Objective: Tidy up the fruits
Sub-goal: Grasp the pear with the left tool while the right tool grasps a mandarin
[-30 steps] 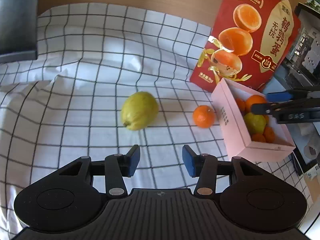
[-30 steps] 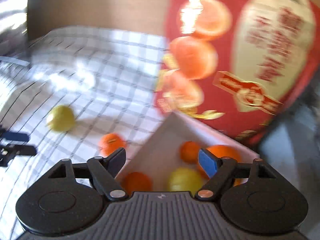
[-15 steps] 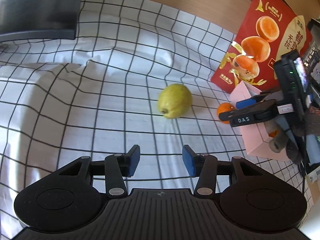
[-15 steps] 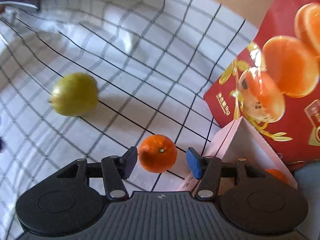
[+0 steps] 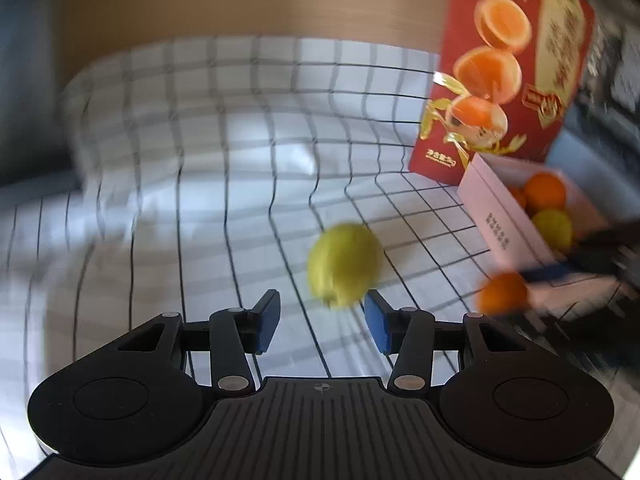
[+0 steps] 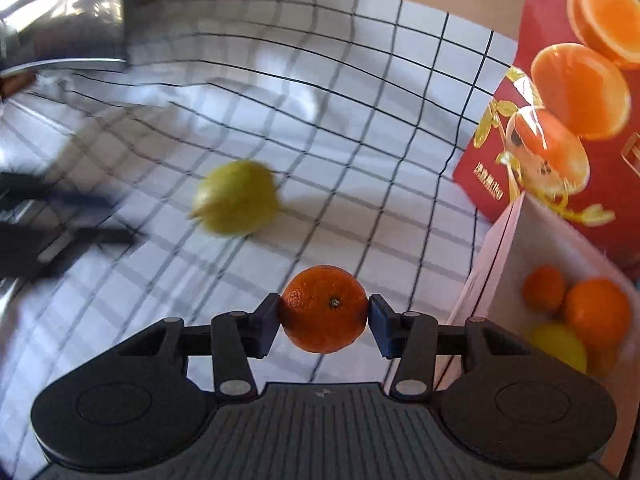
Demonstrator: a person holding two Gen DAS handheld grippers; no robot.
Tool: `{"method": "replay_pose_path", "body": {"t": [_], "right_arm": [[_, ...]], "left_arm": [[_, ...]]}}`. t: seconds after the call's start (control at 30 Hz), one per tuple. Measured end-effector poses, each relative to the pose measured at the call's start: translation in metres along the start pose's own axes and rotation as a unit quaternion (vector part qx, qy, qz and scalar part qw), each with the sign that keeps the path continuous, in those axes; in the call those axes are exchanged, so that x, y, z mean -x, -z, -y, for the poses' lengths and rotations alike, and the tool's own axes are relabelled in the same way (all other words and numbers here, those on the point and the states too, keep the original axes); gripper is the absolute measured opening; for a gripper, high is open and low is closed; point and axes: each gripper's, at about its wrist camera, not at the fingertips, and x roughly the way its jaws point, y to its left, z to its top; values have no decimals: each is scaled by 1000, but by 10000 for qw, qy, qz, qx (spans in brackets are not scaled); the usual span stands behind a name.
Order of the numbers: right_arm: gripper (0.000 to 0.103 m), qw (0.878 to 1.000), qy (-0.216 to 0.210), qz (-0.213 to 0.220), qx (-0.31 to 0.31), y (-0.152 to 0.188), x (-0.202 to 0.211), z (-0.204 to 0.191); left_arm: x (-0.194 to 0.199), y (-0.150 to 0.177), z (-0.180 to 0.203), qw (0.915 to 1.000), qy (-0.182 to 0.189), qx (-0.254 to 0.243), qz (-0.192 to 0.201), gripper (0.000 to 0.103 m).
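My right gripper (image 6: 323, 316) is shut on a small orange mandarin (image 6: 323, 309), held between the blue pads just left of the pink box (image 6: 492, 264). The same mandarin shows blurred in the left wrist view (image 5: 502, 294), held by the right gripper (image 5: 520, 294). A yellow-green guava (image 5: 344, 264) lies on the checked cloth just beyond my open, empty left gripper (image 5: 322, 322), slightly to its right. It also shows in the right wrist view (image 6: 236, 198). The pink box (image 5: 496, 220) holds several oranges and a yellow-green fruit.
A red fruit-print carton (image 5: 508, 68) stands behind the pink box. The black-and-white checked cloth (image 5: 240, 140) is wrinkled at the left. A dark object (image 6: 64, 20) sits at the far left edge. A wooden surface lies beyond the cloth.
My right gripper has closed on the mandarin. My left gripper has moved in towards the guava, which now sits just ahead of its fingertips.
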Motion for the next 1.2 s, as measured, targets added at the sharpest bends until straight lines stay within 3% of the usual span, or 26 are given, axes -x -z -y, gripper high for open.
{"method": "replay_pose_path", "body": {"t": [0.17, 0.2, 0.37, 0.53, 0.73, 0.97, 1.2], "right_arm": [[47, 9999, -10, 74, -104, 49, 24, -18], [47, 9998, 32, 71, -173, 57, 25, -18], [47, 9975, 402, 174, -562, 87, 32, -17], [48, 9956, 605, 229, -675, 101, 30, -18], [48, 9946, 675, 309, -721, 107, 29, -23], [71, 9933, 733, 352, -825, 119, 25, -24], [90, 9871, 618, 477, -1395, 131, 22, -8]], "left_arm": [[-32, -16, 10, 9974, -137, -676, -217, 52], [-37, -17, 12, 9966, -166, -771, -223, 59], [-45, -22, 17, 9954, 137, -932, -153, 60], [-63, -24, 24, 9944, 600, -713, -494, 60], [-79, -27, 36, 9951, 614, -489, -597, 66], [-91, -30, 39, 9963, 426, -303, -687, 65], [-97, -28, 38, 9949, 450, -173, -887, 64]]}}
